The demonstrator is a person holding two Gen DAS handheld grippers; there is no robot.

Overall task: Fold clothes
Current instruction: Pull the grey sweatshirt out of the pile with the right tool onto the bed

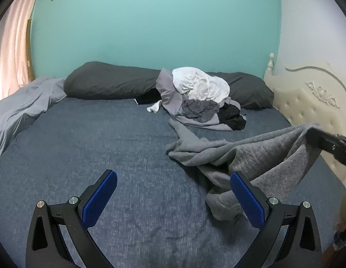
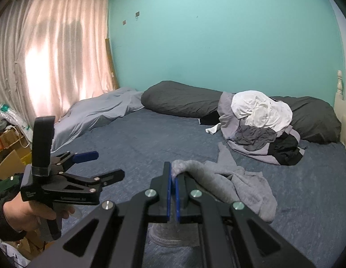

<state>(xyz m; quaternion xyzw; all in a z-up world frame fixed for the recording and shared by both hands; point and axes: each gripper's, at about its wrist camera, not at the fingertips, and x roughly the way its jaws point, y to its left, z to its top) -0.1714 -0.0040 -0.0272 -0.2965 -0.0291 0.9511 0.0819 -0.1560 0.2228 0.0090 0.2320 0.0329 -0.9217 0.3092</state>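
Observation:
A grey fleece garment (image 1: 251,154) (image 2: 235,178) lies crumpled on the blue bed sheet (image 1: 106,147), one edge lifted. My right gripper (image 2: 173,174) is shut on that lifted edge; it shows at the right edge of the left wrist view (image 1: 329,144). My left gripper (image 1: 173,183) (image 2: 106,165) is open with nothing between its blue pads (image 1: 99,201); the garment lies just behind its right finger. A hand (image 2: 28,214) holds it at the left of the right wrist view. A pile of white, grey and black clothes (image 1: 199,98) (image 2: 260,125) sits farther back.
Dark grey pillows (image 1: 110,81) (image 2: 184,98) lie along the teal wall. A light grey blanket (image 1: 23,107) (image 2: 99,114) is bunched at the left. A cream headboard (image 1: 307,102) bounds the right side. Pink curtains (image 2: 50,51) and boxes (image 2: 10,147) stand left of the bed.

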